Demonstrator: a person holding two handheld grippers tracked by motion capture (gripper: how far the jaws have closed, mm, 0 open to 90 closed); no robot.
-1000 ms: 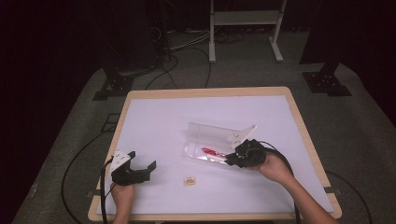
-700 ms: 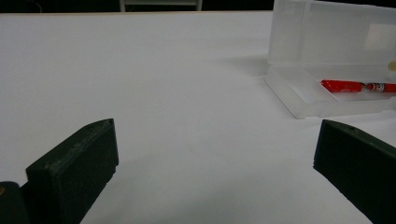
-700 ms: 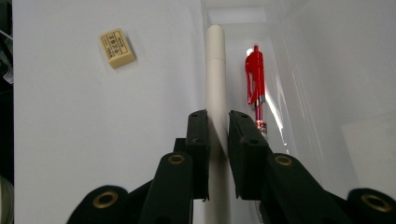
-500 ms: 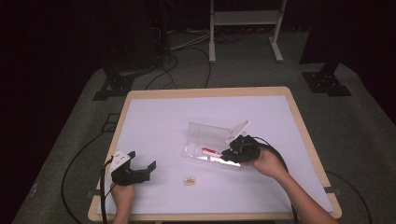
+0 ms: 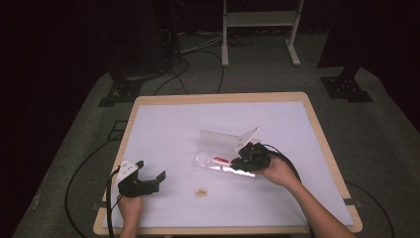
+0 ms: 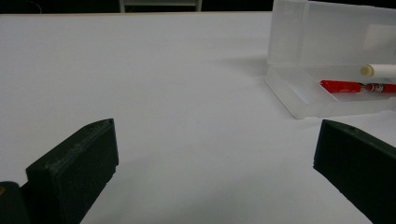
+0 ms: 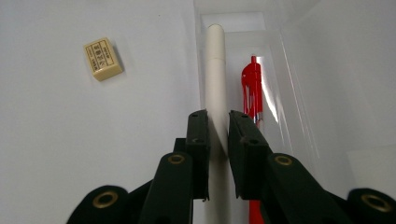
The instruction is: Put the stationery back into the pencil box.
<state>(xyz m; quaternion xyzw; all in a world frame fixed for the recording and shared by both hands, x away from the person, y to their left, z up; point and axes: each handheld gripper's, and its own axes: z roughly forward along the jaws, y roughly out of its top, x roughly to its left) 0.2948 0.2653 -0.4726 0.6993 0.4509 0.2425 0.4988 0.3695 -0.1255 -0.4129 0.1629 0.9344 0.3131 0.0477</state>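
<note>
The white pen (image 7: 216, 74) is clamped between the 2 jaws of your right gripper (image 7: 218, 122), which are pressed narrow against its barrel. It lies lengthwise over the near edge of the clear plastic case (image 5: 218, 161), its capped end pointing away along the tray; from the left gripper view that tip (image 6: 377, 70) pokes in over the tray from the right. Just beside it, inside the tray, lies the red pen (image 7: 252, 86), parallel to the white one and resting on the bottom. The case's lid (image 5: 223, 138) stands open and upright behind the tray. Your right gripper (image 5: 249, 157) sits at the tray's right end, near the middle of the table (image 5: 297, 124). A small beige eraser (image 5: 200, 192) lies on the white surface toward your side, apart from the case. Your left gripper (image 5: 148, 179) rests well apart at the table's near left corner, its 2 jaws wide with nothing between them, pointing across the bare surface toward the case (image 6: 299, 93).
</note>
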